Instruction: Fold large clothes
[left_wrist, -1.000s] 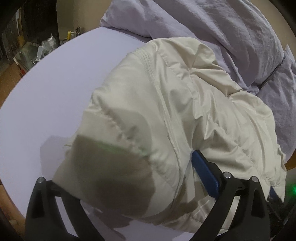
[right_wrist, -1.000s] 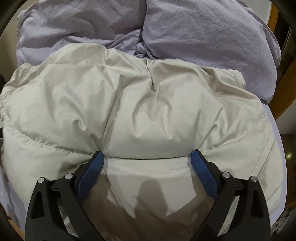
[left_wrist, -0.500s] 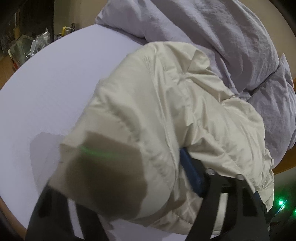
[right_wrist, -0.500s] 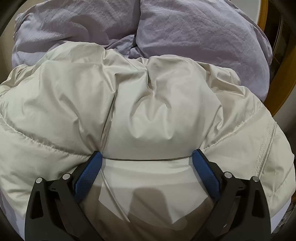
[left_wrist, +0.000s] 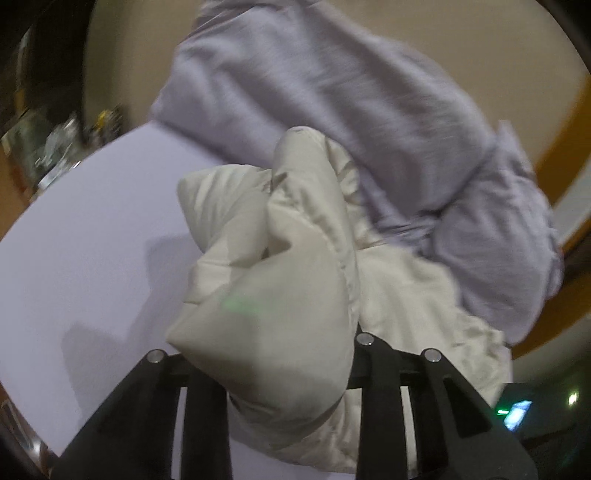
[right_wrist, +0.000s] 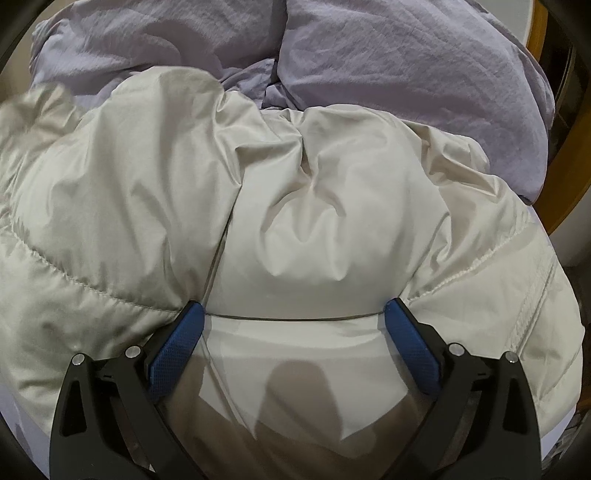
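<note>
Left gripper (left_wrist: 266, 332) clamps a bunched fold of the puffy cream jacket (right_wrist: 314, 206); right gripper (right_wrist: 295, 325) stands open against it; soft, slippery shell, so grab the seams

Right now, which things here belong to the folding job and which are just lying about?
In the job:
jacket
left gripper, fabric bunched between its fingers
right gripper, open over the jacket

Lying about:
duvet
sheet
clutter beyond the bed, blurred

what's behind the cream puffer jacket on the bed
Behind the cream puffer jacket lies rumpled lilac bedding, seemingly a duvet and pillow, touching its far edge. The lilac sheet shows beside it. Whatever lies under the jacket is covered.
</note>
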